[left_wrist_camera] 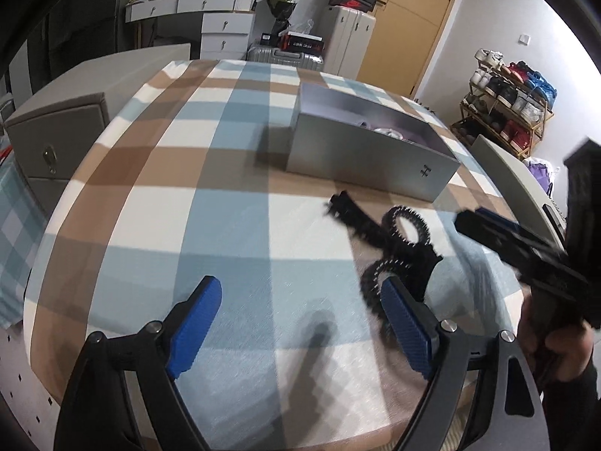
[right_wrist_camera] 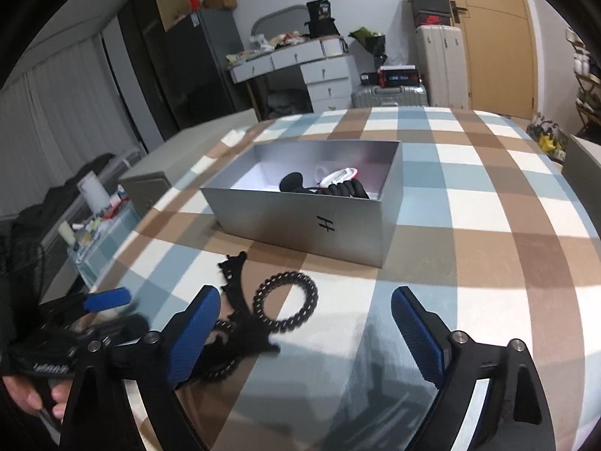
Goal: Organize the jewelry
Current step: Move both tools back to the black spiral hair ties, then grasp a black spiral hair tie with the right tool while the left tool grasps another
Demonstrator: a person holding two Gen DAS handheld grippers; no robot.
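A silver open box (right_wrist_camera: 300, 221) stands mid-table, with black pieces (right_wrist_camera: 338, 189) and a white-and-red piece (right_wrist_camera: 338, 174) inside. In front of it on the checked cloth lie a black lace choker (right_wrist_camera: 233, 274), a black spiral hair ring (right_wrist_camera: 260, 293) and a second spiral ring (right_wrist_camera: 221, 368), part hidden by my finger. My right gripper (right_wrist_camera: 306, 295) is open just above them, nothing between its pads. My left gripper (left_wrist_camera: 300, 289) is also open and empty, left of the same pile: the spiral ring (left_wrist_camera: 407, 212), the choker (left_wrist_camera: 347, 208) and the box (left_wrist_camera: 360, 165).
The right gripper (left_wrist_camera: 526, 248) and a hand crowd the right edge of the left wrist view. A grey cabinet (left_wrist_camera: 56, 143) stands beside the table on the left, a chair back (left_wrist_camera: 514, 180) on the right. The table's near edge (left_wrist_camera: 45, 357) runs close below my left fingers.
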